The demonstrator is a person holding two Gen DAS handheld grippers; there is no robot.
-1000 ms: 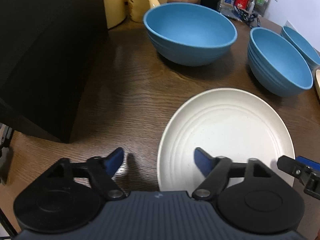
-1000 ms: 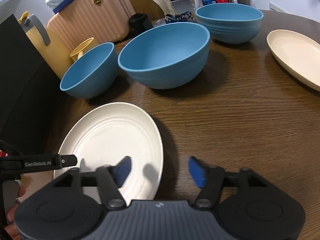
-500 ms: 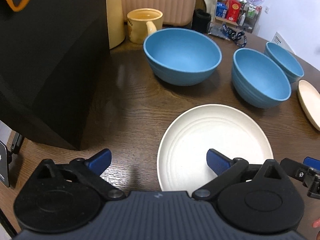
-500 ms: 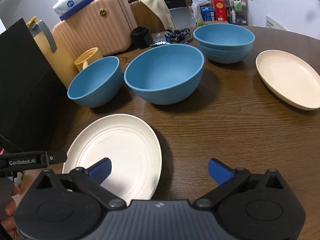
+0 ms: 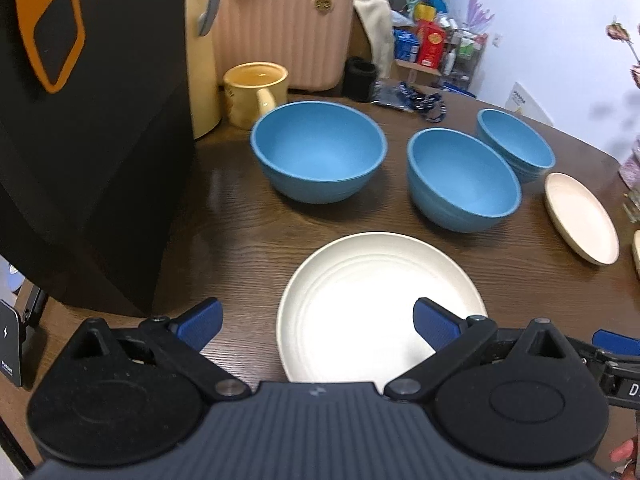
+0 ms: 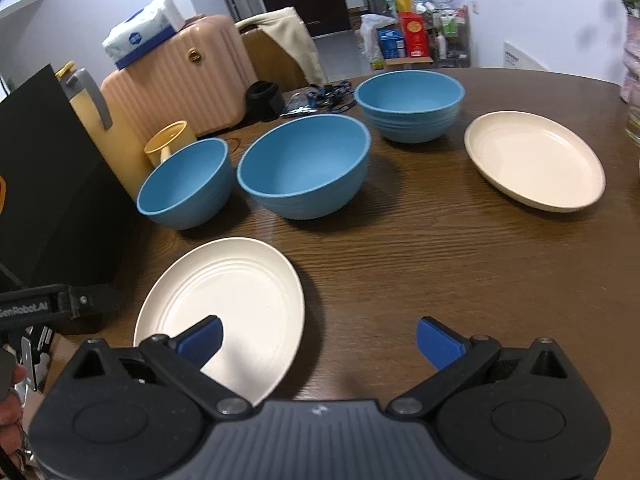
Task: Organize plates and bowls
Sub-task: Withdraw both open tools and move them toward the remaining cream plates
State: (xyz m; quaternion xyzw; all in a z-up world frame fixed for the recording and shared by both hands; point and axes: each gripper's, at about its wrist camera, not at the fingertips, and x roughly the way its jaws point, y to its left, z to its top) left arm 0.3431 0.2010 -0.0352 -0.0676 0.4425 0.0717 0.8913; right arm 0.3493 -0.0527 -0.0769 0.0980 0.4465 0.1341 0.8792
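White plate (image 5: 372, 296) flat, face up, seemingly round, both grippers' fingers (image 5: 436, 326) spread, empty.

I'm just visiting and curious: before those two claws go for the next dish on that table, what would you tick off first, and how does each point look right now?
1. Left gripper empty, blue pads wide apart: ok.
2. Right gripper empty and open: ok.
3. White plate lies flat on the wooden table, nothing on it: ok.
4. Three blue bowls stand upright, apart, and empty: ok.
5. Cream plate has free space around it: ok.
6. Room by the black box for the left gripper to reach the nearest bowl: cannot tell.
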